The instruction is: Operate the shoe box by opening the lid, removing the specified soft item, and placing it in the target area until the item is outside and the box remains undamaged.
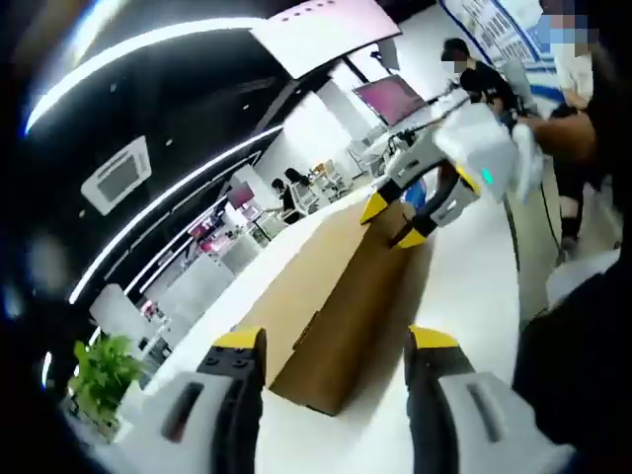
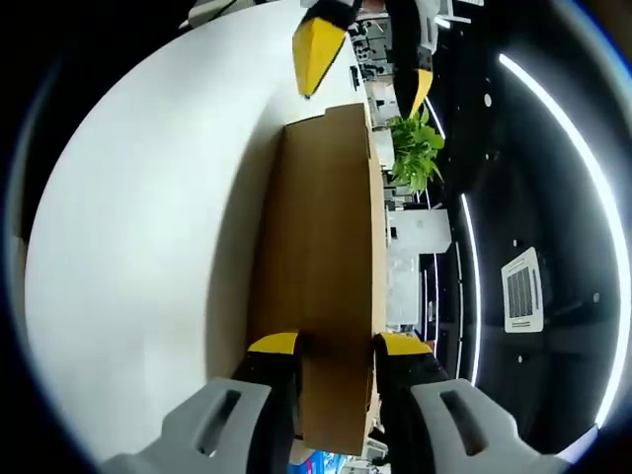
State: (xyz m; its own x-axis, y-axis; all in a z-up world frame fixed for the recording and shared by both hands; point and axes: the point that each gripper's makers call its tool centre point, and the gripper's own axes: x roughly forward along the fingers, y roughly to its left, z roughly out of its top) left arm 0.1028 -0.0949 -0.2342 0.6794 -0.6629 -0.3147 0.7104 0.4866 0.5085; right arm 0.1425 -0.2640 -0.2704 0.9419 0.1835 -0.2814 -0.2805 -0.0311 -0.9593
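I am seeing the shoe box [image 1: 341, 311] lying closed on the white surface [image 1: 464, 286], its long side running away from my left claw [image 1: 336, 346]. That claw is hanging wide open just short of the box's near end, gripping nothing. My right claw [image 2: 334, 343] is sitting at the box's far end, jaws straddling the lid's edge; whether they are pinching it, I cannot tell.

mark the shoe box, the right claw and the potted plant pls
shoe box [image 1: 341, 296]: left gripper view, bare brown lid top.
right claw [image 2: 334, 346]: right gripper view, midway between its yellow tips, astride the box end.
potted plant [image 2: 415, 153]: right gripper view, green leaves.
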